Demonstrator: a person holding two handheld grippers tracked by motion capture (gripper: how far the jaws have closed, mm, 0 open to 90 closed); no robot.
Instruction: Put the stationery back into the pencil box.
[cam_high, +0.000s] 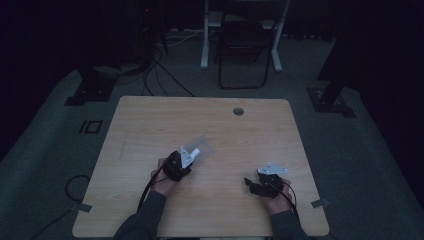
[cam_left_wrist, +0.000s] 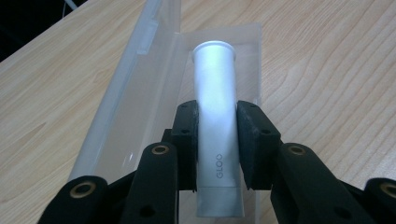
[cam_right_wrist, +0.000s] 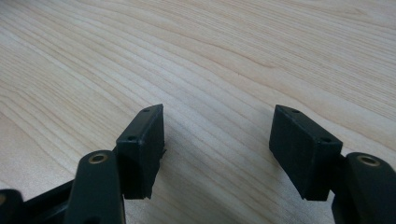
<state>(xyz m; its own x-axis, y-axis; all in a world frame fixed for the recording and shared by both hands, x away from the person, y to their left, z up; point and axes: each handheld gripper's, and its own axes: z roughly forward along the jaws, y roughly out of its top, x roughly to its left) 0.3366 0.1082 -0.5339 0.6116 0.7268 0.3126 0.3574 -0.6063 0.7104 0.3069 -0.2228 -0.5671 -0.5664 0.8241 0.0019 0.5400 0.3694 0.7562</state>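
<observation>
A silver-white tube marked "GLOO" (cam_left_wrist: 215, 107) lies along the open clear plastic case (cam_left_wrist: 140, 88), whose lid stands up at the tube's left. My left gripper (cam_left_wrist: 217, 116) is shut on the tube's middle, one black pad on each side. In the high view the left gripper (cam_high: 186, 159) sits left of the table's centre with the tube's white end (cam_high: 196, 152) and the case (cam_high: 202, 145) just beyond it. My right gripper (cam_high: 252, 184) rests near the front right of the table. Its jaws stand wide apart in the right gripper view (cam_right_wrist: 217, 140) with bare wood between them.
The wooden table (cam_high: 150, 120) has a round cable hole (cam_high: 238, 111) near its far edge. Behind it on the dark carpet stand a folding chair (cam_high: 242, 45), white desk legs (cam_high: 205, 35) and loose cables (cam_high: 160, 65). The room is dim.
</observation>
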